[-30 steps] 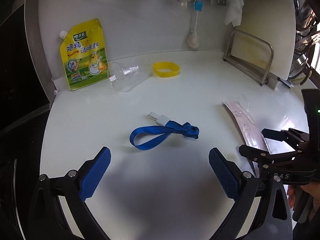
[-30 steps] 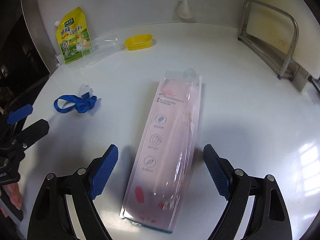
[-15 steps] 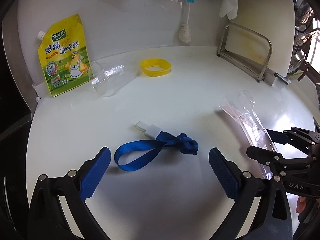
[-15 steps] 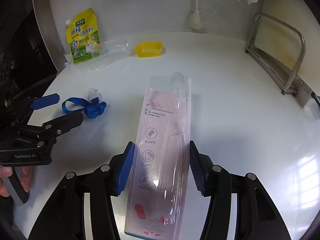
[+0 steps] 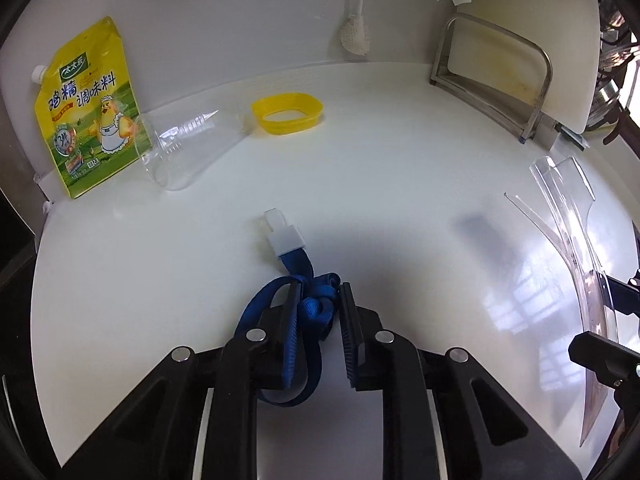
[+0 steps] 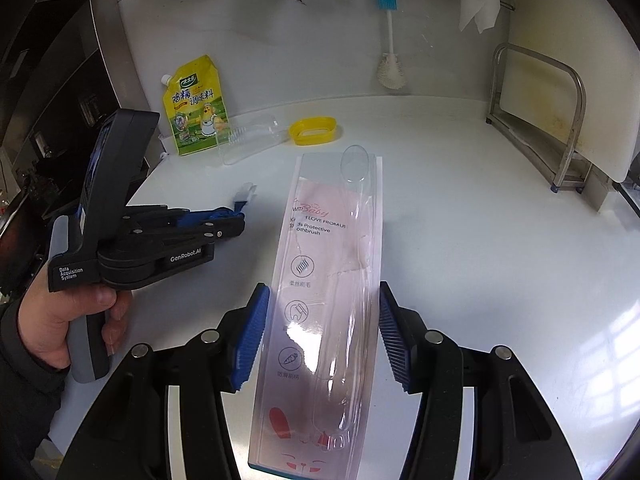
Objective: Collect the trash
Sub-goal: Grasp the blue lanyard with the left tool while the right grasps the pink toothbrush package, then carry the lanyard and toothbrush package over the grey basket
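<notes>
The toothbrush package (image 6: 320, 320) reads "Baby", "LOVE FROM U", "Protective" and "oothbrush", with three round icons and small Chinese captions beneath. It is held between the blue pads of the right gripper (image 6: 320, 334), which press both its long edges; its far end points toward the back edge of the white counter (image 6: 460, 240). The left gripper (image 5: 319, 322) is clamped on the knot of the blue strap (image 5: 316, 308), near the counter's front edge, with the strap's white clip (image 5: 285, 236) lying free beyond the fingertips.

Only the right wrist view shows the left tool's body, marked "GenRobot.AI" and "Data Acquisition System", and the bare left hand (image 6: 52, 320) around its handle. Both views show the yellow seasoning pouch (image 5: 86, 108) with Chinese lettering leaning at the back left corner, the clear cup (image 5: 184, 144) on its side next to it, and the yellow ring (image 5: 287, 114).
</notes>
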The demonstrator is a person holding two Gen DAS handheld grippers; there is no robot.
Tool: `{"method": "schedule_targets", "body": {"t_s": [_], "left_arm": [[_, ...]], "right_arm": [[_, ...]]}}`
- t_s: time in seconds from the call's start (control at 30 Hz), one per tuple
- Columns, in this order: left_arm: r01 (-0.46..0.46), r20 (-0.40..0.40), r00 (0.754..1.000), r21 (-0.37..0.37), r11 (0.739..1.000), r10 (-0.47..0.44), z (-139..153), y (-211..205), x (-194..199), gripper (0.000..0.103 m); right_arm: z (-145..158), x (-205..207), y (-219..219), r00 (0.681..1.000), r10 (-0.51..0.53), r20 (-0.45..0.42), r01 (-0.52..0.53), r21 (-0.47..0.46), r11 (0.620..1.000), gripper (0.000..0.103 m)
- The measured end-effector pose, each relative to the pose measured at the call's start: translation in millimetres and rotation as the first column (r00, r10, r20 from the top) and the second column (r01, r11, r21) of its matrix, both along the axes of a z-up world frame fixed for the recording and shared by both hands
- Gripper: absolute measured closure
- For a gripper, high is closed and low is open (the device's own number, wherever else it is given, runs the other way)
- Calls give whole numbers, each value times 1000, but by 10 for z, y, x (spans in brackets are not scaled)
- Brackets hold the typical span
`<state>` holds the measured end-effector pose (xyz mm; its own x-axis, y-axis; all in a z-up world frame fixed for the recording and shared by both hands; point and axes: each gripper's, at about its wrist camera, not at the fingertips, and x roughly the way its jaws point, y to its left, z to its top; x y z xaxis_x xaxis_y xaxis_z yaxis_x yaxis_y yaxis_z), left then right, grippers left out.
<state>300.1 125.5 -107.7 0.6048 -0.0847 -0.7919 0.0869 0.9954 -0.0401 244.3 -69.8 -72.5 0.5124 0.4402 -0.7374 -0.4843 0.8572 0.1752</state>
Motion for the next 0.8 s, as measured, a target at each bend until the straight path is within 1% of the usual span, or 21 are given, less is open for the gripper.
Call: {"method": "schedule_targets", "body": {"t_s": [0.07,0.17,0.23,0.33,0.4,0.63,0.8], "left_arm": [[11,9,1000,18,1000,-11,9,-15,-68,87],[-11,48,999,24,1000,10,96,28,-194,87],[-17,81,997,46,999,13,189,19,-298,87],[-12,116,993,49,999,6,340,-20,-484,87],[-3,136,991,38,999,-3,440,-61,-638,87],[63,202,978,-4,998,-61,799,-346,-1295,87],[137,222,967,-28,990,-127,936,-668,-1792,87]], "right_arm": [[0,-30,4,1000,1,3,-1,10,1000,51],[11,-73,-15,1000,1,4,-1,19,1000,51],[30,-107,-41,1000,-3,7,3,19,1000,51],[90,-197,-108,1000,-11,14,10,32,999,51],[144,-281,-173,1000,-20,19,19,47,999,51],[392,-787,-497,998,-41,54,36,81,996,51],[481,-1273,-836,996,-60,63,54,97,994,51]]}}
